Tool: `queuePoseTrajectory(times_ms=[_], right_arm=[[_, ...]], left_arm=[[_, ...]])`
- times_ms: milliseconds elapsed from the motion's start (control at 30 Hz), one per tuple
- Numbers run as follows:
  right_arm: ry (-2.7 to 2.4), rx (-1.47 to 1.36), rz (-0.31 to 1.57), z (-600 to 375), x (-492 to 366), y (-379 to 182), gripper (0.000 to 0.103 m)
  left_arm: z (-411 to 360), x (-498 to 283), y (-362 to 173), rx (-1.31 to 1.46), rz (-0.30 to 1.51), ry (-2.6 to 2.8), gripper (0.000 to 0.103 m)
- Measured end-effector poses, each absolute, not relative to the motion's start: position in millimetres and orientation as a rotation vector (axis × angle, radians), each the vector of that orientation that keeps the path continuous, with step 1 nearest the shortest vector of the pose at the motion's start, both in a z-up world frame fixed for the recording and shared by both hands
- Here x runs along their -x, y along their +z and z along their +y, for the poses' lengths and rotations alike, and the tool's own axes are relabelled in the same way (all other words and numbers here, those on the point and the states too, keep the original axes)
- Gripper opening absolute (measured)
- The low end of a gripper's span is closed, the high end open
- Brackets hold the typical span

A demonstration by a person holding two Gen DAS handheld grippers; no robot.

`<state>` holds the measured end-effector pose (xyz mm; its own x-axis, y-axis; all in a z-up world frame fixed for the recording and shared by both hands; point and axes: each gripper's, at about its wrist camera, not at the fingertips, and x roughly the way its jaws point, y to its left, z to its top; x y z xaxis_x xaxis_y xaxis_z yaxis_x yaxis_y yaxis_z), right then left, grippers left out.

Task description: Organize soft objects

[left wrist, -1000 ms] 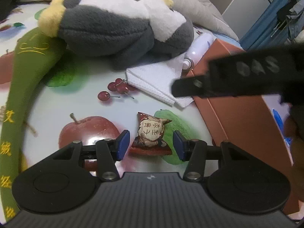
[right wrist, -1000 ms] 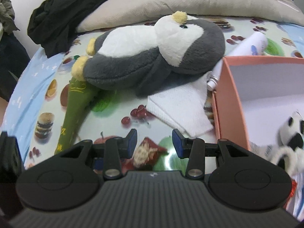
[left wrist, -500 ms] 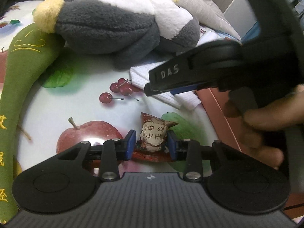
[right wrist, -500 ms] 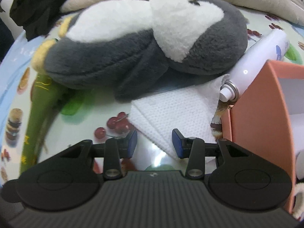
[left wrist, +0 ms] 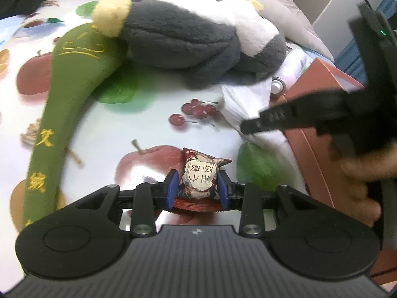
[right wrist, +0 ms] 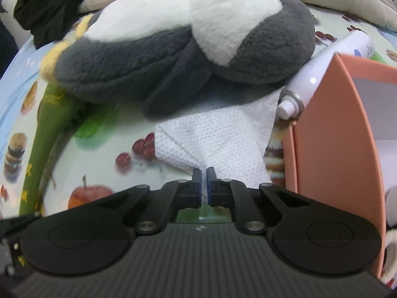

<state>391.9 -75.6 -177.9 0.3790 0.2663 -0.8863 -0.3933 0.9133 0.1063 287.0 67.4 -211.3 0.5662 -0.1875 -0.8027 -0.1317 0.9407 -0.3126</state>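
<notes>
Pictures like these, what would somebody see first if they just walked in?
Probably the big grey and white plush penguin, lying on its side across the fruit-print cloth. In front of it the right gripper pinches a white paper towel beside the orange box. The left gripper squeezes a small snack packet on a printed apple.
</notes>
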Motion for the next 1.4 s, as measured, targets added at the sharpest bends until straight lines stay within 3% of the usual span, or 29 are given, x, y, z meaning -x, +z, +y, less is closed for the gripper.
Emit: queuePoseTrajectory(times_ms=[733,800,867,933,1400], right_arm=[[0.479,0.060,1.206,-114,-244,-159,0.012],[0.473,0.029,1.221,-120,-238,-157,0.017],[0.485,0.011,1.223,-125,-232,-155,0.045],[0.478,-0.010,1.208,-129,-227,-153,0.058],[0.419,0.091,1.093,-114,-240,-175,0.058]], left_arm=[[78,-225,-202,0.390,0.999,0.042,0.038],[77,-222,-200,0.383,0.998,0.041,0.039],[77,-219,-198,0.385,0.998,0.043,0.038],[77,-217,-196,0.387,0.998,0.044,0.038],[72,-212,-194,0.342,1.019,0.051,0.038]])
